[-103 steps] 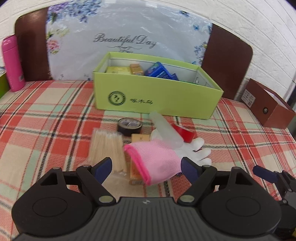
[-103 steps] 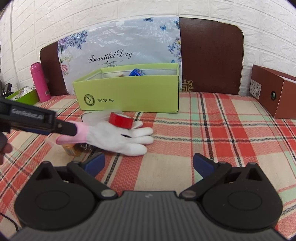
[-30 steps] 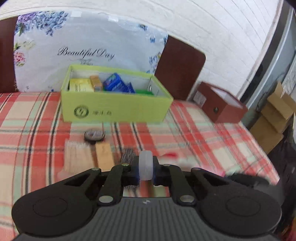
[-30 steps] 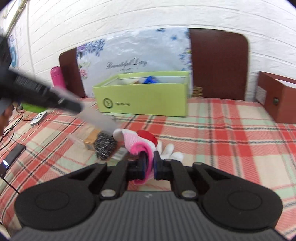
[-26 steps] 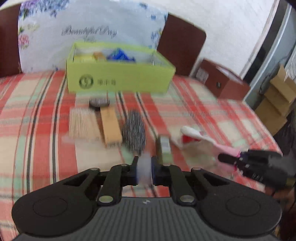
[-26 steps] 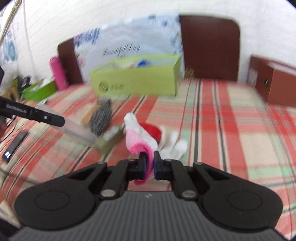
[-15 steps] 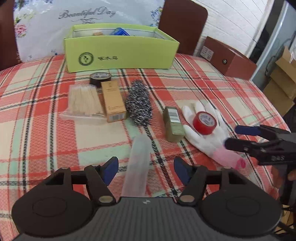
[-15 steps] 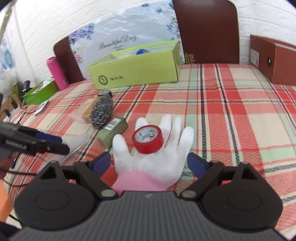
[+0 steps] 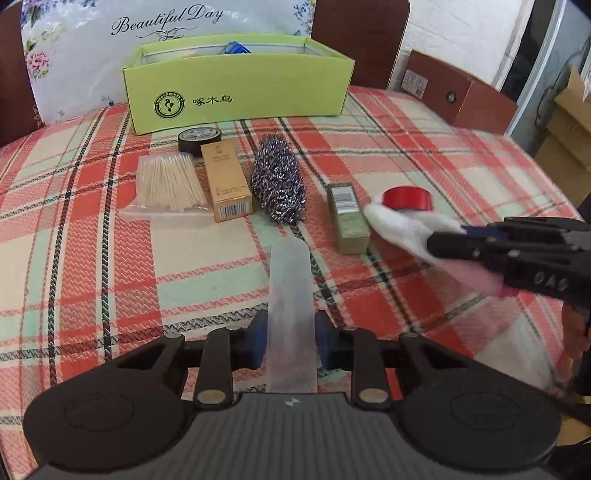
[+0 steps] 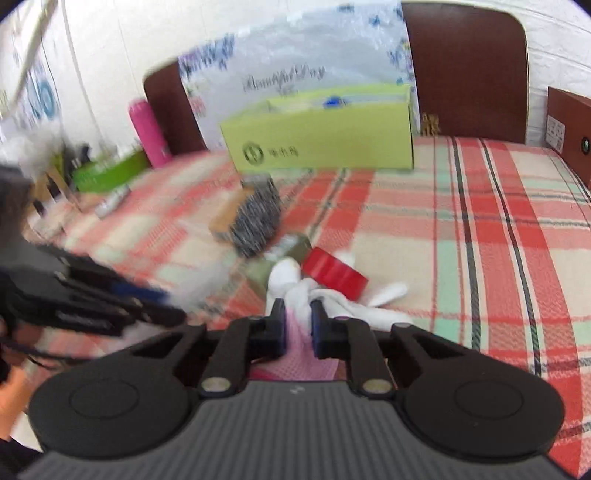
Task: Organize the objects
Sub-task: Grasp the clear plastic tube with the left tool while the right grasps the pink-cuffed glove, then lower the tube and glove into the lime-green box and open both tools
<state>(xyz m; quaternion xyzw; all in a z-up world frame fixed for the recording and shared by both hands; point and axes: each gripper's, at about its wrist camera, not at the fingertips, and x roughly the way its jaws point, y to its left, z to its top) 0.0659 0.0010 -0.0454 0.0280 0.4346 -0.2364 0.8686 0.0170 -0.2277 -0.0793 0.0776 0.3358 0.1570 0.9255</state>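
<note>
Left wrist view: left gripper (image 9: 290,341) jaws just closed in, now clamped on the translucent tube (image 9: 290,295), near of the steel scourer (image 9: 279,184) and green carton (image 9: 348,218) on the plaid tablecloth (image 9: 92,258). Right wrist view: right gripper (image 10: 298,325) pinched together on the pink-cuffed glove (image 10: 295,291), red tape roll (image 10: 334,273) touching the glove's far side, lime box (image 10: 325,133) far behind.

My bench (image 9: 92,258) wore a red, cream and green plaid cloth. At twelve o'clock stood a white brick wall (image 9: 450,33) and dark brown chair backs (image 10: 465,70), one draped with a floral cover (image 9: 74,55). Cardboard boxes (image 9: 569,122) were stacked at two o'clock in daylight.
</note>
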